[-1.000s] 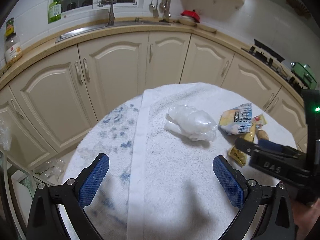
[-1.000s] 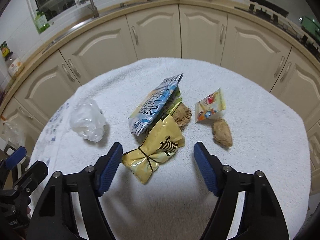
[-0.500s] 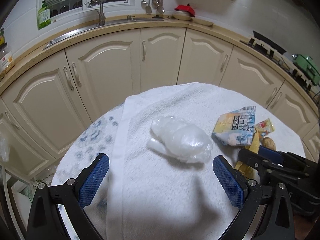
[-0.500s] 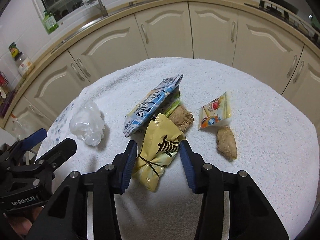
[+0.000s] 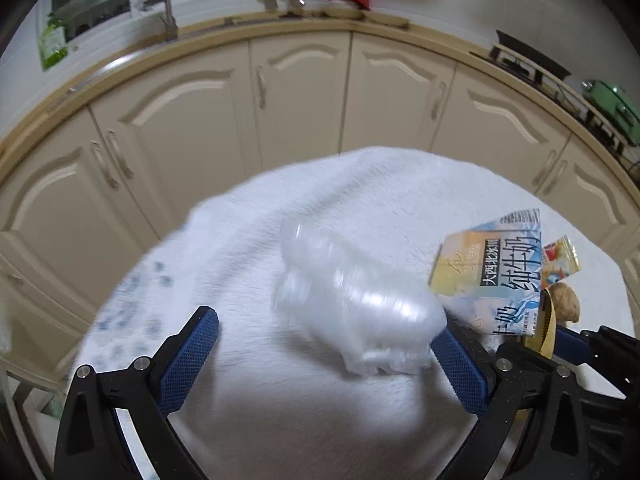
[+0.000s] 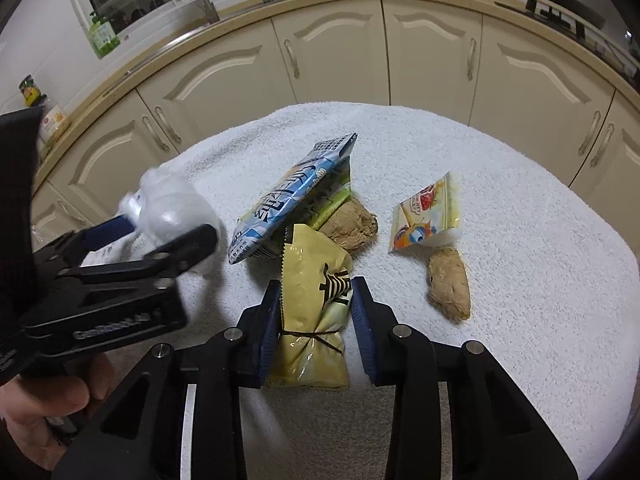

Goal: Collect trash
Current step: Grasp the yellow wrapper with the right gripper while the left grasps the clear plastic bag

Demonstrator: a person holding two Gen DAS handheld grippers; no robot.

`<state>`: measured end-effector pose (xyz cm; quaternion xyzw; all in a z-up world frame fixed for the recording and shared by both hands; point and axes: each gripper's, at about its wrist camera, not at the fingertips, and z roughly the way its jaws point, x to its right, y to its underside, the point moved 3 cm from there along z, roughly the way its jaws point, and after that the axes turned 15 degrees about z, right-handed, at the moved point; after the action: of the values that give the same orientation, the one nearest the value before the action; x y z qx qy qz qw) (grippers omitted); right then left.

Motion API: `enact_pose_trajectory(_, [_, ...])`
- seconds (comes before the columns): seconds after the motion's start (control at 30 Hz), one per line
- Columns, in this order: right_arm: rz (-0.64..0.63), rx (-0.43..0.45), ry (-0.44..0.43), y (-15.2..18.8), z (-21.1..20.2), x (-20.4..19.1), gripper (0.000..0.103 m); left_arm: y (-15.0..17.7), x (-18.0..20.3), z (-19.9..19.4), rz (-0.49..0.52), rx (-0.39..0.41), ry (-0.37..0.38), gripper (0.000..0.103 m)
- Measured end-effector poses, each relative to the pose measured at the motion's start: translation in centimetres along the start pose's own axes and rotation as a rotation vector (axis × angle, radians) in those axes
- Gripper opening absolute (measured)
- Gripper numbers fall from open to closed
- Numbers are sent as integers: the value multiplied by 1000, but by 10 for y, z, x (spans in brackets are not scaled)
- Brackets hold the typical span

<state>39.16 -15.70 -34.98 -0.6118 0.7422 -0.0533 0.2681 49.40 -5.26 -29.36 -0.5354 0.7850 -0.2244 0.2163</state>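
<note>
on the white towel (image 6: 500,184) a milk carton (image 6: 292,200) leans just behind the yellow wrapper (image 6: 312,308). our right gripper (image 6: 314,312), wide a second ago, is closing on that wrapper. our left gripper (image 5: 324,354), nearer now, closes loosely about the crumpled clear plastic (image 5: 356,312).

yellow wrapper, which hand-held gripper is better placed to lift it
Right. The right hand-held gripper straddles the yellow wrapper, jaws closing on it. The left hand-held gripper is off at the clear plastic wad, its jaws only starting to close.
</note>
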Motion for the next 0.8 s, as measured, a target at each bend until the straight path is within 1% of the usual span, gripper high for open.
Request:
enact_pose_trajectory(0.03, [-5,2,3,0,0,-1,34,-1,0,5,2,1,15,87])
enact_pose_trajectory(0.07, [-6,4,3,1,0,0,34,-2,1,6,15,12,-6,74])
enact_pose_trajectory(0.1, [-5,6,-1,1,0,0,34,-3,0,6,22,19,-11,65])
enact_pose_trajectory(0.13, [-2,6,-7,1,-1,1,34,-3,-2,6,17,23,-1,52])
enact_pose_trajectory(0.17, [6,6,-15,1,-2,3,33,-4,-6,7,0,28,21,42])
enact_pose_trajectory(0.23, [20,8,-27,2,-4,6,31,-4,-15,7,-20,23,34,31])
enact_pose_trajectory(0.33, [29,4,-41,7,-9,13,31,-1,-30,7,-53,19,59,29])
enact_pose_trajectory(0.4, [30,1,-39,9,-12,16,31,1,-34,5,-45,11,46,30])
enact_pose_trajectory(0.43, [31,0,-39,10,-13,16,31,2,-35,5,-41,5,38,36])
enact_pose_trajectory(0.47, [30,0,-38,11,-14,16,31,1,-36,4,-38,1,35,54])
enact_pose_trajectory(0.5, [29,1,-36,11,-15,17,31,1,-37,2,-38,0,30,67])
enact_pose_trajectory(0.53, [29,0,-35,12,-15,17,31,2,-40,1,-46,5,18,93])
enact_pose_trajectory(0.57, [27,-1,-34,12,-15,16,31,1,-40,-2,-53,16,4,102])
enact_pose_trajectory(0.6, [25,-1,-31,12,-15,16,31,1,-40,-4,-59,29,-5,102])
enact_pose_trajectory(0.67, [22,-2,-29,12,-15,15,31,-2,-40,-1,-67,25,-5,102])
enact_pose_trajectory(0.73, [23,-2,-30,11,-14,15,31,-7,-44,6,-85,24,-22,102])
enact_pose_trajectory(0.77, [23,-1,-29,12,-14,15,31,-9,-46,12,-92,15,-29,100])
enact_pose_trajectory(0.8, [23,-1,-29,12,-14,15,31,-11,-46,18,-99,8,-25,93])
